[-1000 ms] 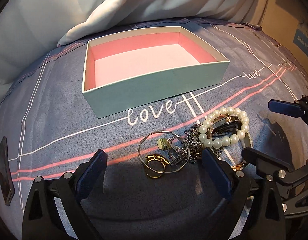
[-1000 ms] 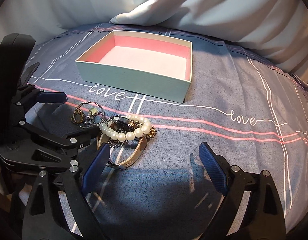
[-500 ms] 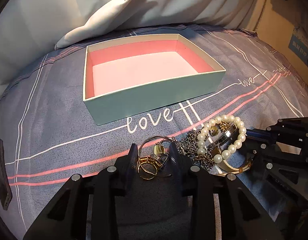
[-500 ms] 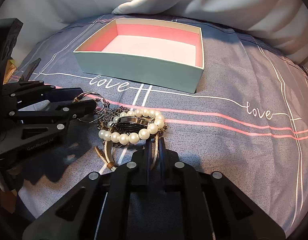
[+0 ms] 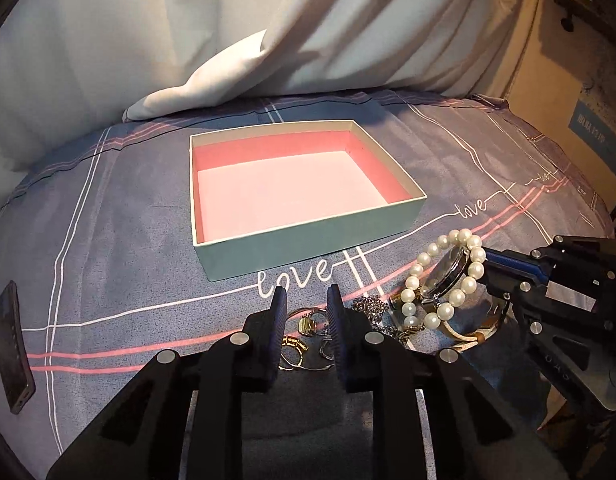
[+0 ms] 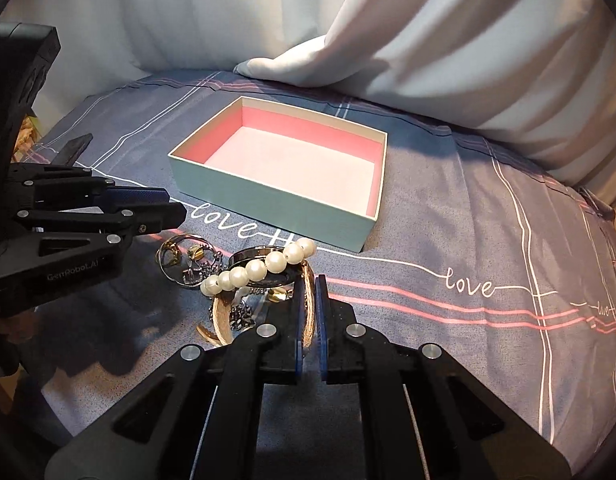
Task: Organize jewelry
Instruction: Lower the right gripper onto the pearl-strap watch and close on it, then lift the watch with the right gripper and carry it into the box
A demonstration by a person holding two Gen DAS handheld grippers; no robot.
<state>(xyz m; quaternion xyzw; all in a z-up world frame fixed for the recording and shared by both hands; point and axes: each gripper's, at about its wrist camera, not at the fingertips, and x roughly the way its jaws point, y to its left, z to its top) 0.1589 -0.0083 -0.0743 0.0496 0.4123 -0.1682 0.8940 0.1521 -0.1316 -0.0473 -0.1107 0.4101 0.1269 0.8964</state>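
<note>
An open teal box with a pink lining [image 5: 308, 246] [image 6: 267, 196] lies empty on the bed. In front of it is a jewelry pile: a pearl bracelet [image 5: 440, 276] [image 6: 259, 268] around a watch [image 5: 448, 276] [image 6: 267, 278] with a tan strap [image 6: 305, 312], a chain [image 5: 368, 304], gold and silver rings [image 5: 303, 324] [image 6: 175, 256]. My right gripper [image 6: 309, 292] is shut on the tan watch strap and holds watch and pearls tilted up off the cover. My left gripper [image 5: 306, 300] has narrowed jaws over the rings; no ring is clearly pinched.
The bed has a grey-blue cover with pink and white lines and "love" lettering [image 5: 295, 278]. White pillows [image 5: 227, 68] rise behind the box. A dark phone-like object [image 5: 11, 344] lies at the left edge. A cardboard box [image 5: 580, 80] stands at the far right.
Both grippers went from wide open to closed. The right one took the watch strap and lifted watch and pearls. The left one closed over the rings and rose slightly.
</note>
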